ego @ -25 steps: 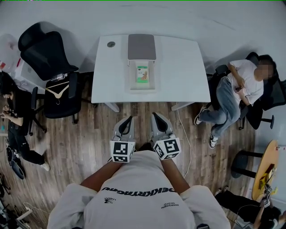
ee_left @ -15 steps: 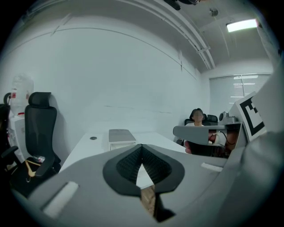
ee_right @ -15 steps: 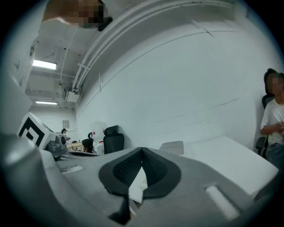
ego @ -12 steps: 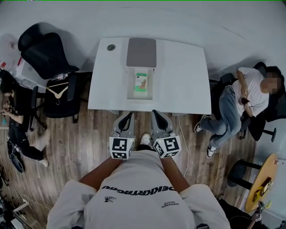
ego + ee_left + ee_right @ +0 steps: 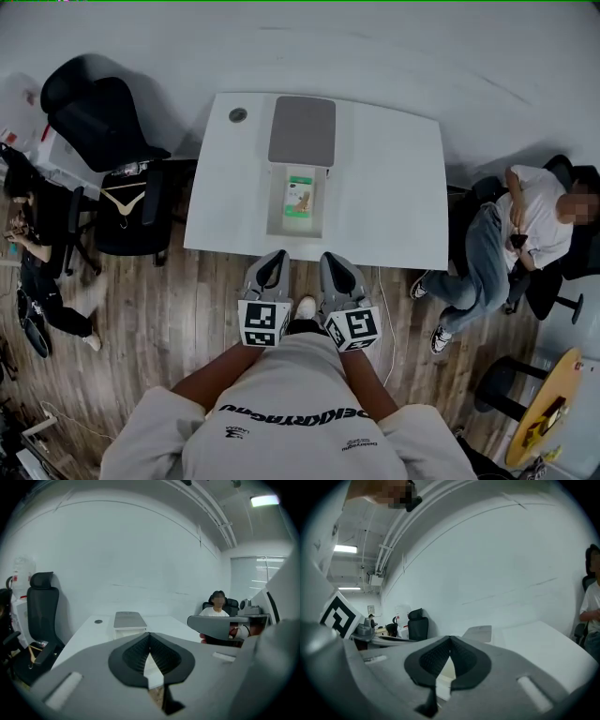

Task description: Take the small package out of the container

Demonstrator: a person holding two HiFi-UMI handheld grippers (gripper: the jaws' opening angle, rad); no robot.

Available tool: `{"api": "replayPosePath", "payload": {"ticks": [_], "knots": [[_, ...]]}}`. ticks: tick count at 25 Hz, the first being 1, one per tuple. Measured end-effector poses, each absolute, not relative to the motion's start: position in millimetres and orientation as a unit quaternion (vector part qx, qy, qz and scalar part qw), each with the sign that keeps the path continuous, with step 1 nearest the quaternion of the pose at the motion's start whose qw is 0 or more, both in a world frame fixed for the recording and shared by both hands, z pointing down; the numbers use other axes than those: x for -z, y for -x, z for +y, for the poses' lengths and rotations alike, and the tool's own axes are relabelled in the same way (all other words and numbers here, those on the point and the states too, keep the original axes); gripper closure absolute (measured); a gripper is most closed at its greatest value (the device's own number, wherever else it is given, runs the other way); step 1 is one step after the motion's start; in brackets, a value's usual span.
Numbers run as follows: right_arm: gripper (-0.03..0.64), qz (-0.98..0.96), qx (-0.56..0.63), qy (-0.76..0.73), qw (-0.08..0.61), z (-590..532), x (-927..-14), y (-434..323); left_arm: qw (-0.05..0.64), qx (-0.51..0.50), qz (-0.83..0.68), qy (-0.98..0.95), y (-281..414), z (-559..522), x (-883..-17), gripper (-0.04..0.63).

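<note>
- The left gripper (image 5: 274,259) is hovering at the near edge of the white table (image 5: 394,187), jaws pressing together on nothing.
- The right gripper (image 5: 331,259) is hovering beside it, likewise closed and empty.
- The small package (image 5: 300,195) is lying inside the container (image 5: 274,204).

We wear a light grey short-sleeved T-shirt (image 5: 291,441) with black lettering (image 5: 281,410) across it, plus a white shoe (image 5: 305,306). Our left gripper (image 5: 276,257) and right gripper (image 5: 329,259): grey shells, black ribbed pads (image 5: 136,653), white cube (image 5: 264,323) with black square markers on each.
</note>
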State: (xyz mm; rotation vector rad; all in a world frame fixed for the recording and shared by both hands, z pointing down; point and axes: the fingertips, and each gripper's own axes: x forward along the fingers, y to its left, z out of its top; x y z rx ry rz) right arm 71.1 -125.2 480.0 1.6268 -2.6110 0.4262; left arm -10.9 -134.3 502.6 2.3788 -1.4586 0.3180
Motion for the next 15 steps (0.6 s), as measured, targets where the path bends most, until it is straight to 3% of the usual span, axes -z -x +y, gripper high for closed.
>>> {"api": "replayPosePath", "payload": {"ticks": [15], "knots": [[0.618,-0.832,-0.17,-0.525,0.044,-131,-512,-88,0.175,-0.141,-0.539,-0.812,-1,-184,-532,0.592]]}}
